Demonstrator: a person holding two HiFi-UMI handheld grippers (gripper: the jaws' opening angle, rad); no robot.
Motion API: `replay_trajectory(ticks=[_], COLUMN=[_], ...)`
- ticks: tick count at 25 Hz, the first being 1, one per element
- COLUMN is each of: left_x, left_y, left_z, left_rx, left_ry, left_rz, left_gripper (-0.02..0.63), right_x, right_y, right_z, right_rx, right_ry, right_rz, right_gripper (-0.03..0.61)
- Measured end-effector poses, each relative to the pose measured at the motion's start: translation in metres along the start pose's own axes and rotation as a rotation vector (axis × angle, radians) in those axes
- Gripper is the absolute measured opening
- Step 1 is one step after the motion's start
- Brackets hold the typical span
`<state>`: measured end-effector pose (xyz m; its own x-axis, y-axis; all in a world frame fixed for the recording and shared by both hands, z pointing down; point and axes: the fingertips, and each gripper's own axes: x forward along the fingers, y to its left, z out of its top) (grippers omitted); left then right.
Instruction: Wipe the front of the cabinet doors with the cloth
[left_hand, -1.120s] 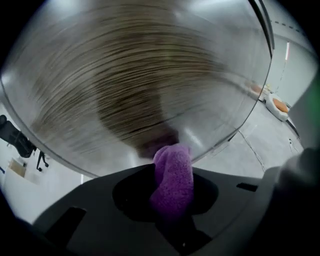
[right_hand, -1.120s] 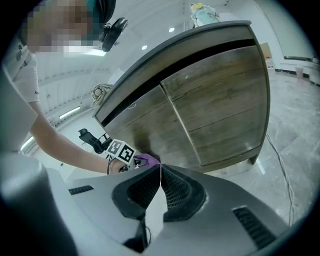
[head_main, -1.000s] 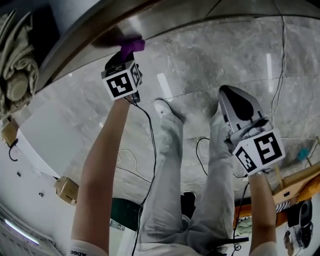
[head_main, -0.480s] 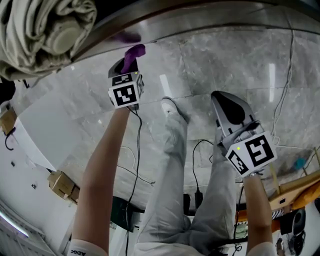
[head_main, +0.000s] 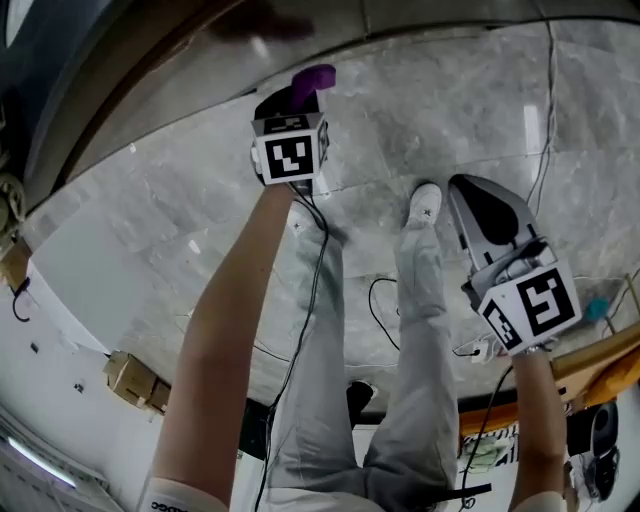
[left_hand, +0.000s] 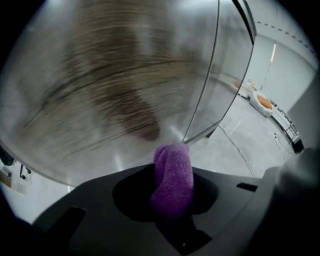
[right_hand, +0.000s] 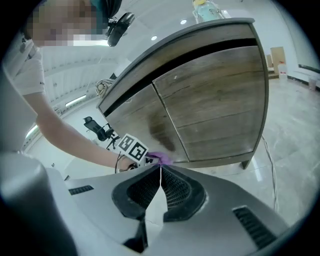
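My left gripper (head_main: 300, 100) is shut on a purple cloth (head_main: 312, 82), which sticks out past its jaws toward the lower part of the wooden cabinet door (head_main: 230, 25). In the left gripper view the purple cloth (left_hand: 172, 177) stands just short of the blurred door front (left_hand: 110, 85), beside the seam between two doors. The right gripper view shows the curved cabinet (right_hand: 210, 95), a darker damp streak on its left door, and the left gripper with the cloth (right_hand: 160, 158) at the door's bottom. My right gripper (head_main: 478, 215) is shut and empty, held away from the cabinet.
The person's legs and shoes stand on the marble floor (head_main: 470, 110) between the grippers. Cables trail over the floor (head_main: 390, 310). A cardboard box (head_main: 135, 380) lies at the left. A swivel chair (right_hand: 95, 127) stands behind the cabinet's left end.
The left gripper with the cloth has moved to the right along the bottom of the cabinet. The person's feet have shifted right too. The right gripper has kept its place.
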<state>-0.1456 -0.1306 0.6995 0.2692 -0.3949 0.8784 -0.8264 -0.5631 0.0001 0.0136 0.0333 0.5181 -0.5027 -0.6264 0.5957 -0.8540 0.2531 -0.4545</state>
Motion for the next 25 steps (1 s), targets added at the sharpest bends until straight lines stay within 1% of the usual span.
replay_trajectory(ticks=[2, 4, 6, 7, 9, 11, 13, 15, 21, 23, 25], left_x=[0.021, 0.038, 0.051, 0.056, 0.063, 0.062, 0.057, 0.049, 0.025, 0.015, 0.004], left_y=[-0.029, -0.050, -0.058, -0.057, -0.048, -0.033, -0.012, 0.013, 0.095, 0.122, 0.149], left_z=[0.021, 0.035, 0.041, 0.042, 0.040, 0.034, 0.023, 0.010, -0.032, -0.046, -0.059], left_rx=[-0.008, 0.022, 0.057, 0.051, -0.015, -0.096, -0.135, -0.138, -0.107, -0.127, -0.168], left_ry=[-0.004, 0.009, 0.029, 0.035, 0.035, 0.037, 0.050, 0.070, 0.129, 0.136, 0.135], left_rz=[-0.027, -0.044, -0.036, -0.022, 0.002, 0.022, 0.038, 0.058, 0.110, 0.132, 0.155], left_gripper=[0.094, 0.094, 0.094, 0.094, 0.094, 0.094, 0.094, 0.094, 0.094, 0.094, 0.094], right_x=[-0.011, -0.019, -0.024, -0.025, -0.024, -0.019, -0.012, -0.001, 0.036, 0.051, 0.066], right_y=[-0.015, -0.028, -0.039, -0.044, -0.051, -0.051, -0.044, -0.035, 0.000, 0.014, 0.029], right_z=[-0.010, -0.022, -0.033, -0.037, -0.043, -0.046, -0.045, -0.039, -0.012, -0.008, -0.007], right_rx=[0.004, 0.036, 0.082, 0.102, 0.126, 0.136, 0.135, 0.131, 0.098, 0.097, 0.102], right_ry=[0.003, -0.007, -0.023, -0.031, -0.041, -0.044, -0.045, -0.048, -0.063, -0.068, -0.071], right_rz=[-0.013, -0.039, -0.070, -0.081, -0.097, -0.103, -0.101, -0.092, -0.061, -0.054, -0.044], right_gripper=[0.028, 0.028, 0.028, 0.028, 0.028, 0.028, 0.028, 0.028, 0.028, 0.028, 0.028])
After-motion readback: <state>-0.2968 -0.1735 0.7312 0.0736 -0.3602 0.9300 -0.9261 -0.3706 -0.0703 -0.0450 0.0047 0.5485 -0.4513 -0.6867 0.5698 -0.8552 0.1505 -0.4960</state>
